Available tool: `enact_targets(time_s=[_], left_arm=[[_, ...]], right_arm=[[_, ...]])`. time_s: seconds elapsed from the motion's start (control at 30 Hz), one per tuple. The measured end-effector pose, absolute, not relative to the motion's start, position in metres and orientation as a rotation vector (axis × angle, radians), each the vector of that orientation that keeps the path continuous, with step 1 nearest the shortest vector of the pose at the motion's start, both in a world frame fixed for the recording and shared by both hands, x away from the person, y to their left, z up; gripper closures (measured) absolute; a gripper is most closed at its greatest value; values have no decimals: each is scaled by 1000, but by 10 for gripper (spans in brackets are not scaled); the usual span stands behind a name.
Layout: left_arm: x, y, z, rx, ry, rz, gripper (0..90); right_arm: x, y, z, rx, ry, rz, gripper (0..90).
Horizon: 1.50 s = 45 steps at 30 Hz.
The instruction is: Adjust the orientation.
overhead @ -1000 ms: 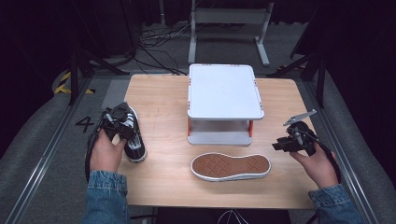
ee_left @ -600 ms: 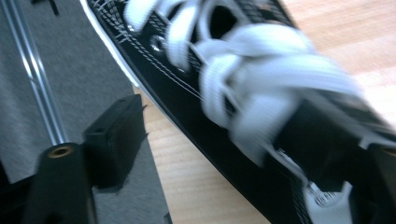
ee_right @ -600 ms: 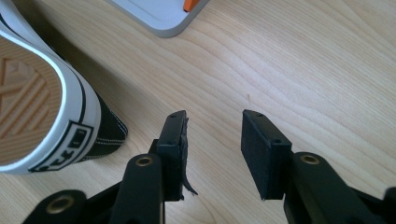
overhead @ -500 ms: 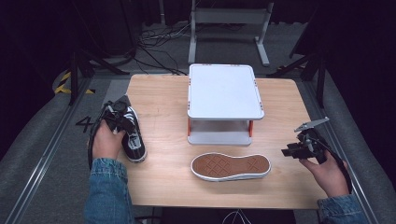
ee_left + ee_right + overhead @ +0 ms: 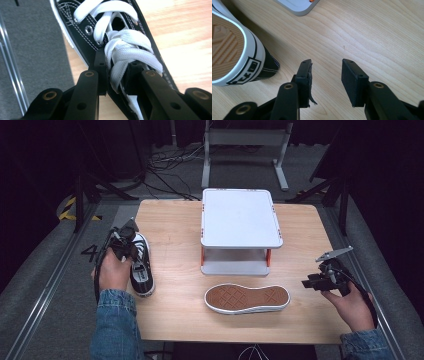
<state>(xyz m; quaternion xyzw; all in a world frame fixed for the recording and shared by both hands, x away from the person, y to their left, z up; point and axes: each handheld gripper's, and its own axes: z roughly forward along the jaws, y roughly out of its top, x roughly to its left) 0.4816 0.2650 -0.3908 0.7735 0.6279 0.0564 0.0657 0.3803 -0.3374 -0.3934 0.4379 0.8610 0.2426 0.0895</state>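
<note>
At the table's left edge (image 5: pixel 165 215) | left gripper (image 5: pixel 116 75) had just closed, jaws pinching the white laces (image 5: pixel 125 47) of an upright black shoe (image 5: pixel 141 270) | right gripper (image 5: pixel 325 75) (jaws half apart, nothing held) hovered near the overturned shoe (image 5: pixel 247 298)

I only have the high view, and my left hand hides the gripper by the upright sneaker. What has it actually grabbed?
Observer: The left gripper has just been closing, and its jaws now pinch the white laces of the black sneaker.
Operator: Is anything between the right gripper's jaws?
Observer: No. The right gripper is open over the bare table.
Operator: Are its pads in good shape?
Observer: One pad is frayed, with a strip hanging loose. The overturned sneaker lies apart from it, heel label facing the gripper.
</note>
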Motion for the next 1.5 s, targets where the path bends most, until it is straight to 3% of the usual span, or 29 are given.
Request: enact_targets(time_s=[0.47, 1.1, 1.27, 1.5], left_arm=[[465, 201, -343, 2330, 1751, 83, 779], [472, 156, -267, 2415, 1598, 185, 774], [477, 147, -251, 2438, 1525, 137, 783], [482, 137, -224, 2422, 1510, 176, 787]], right_arm=[[381, -339, -385, 1274, 2559, 757, 608], [378, -348, -382, 1287, 2547, 799, 608], [379, -349, -383, 1287, 2549, 794, 609], [381, -346, -385, 1283, 2558, 796, 610]])
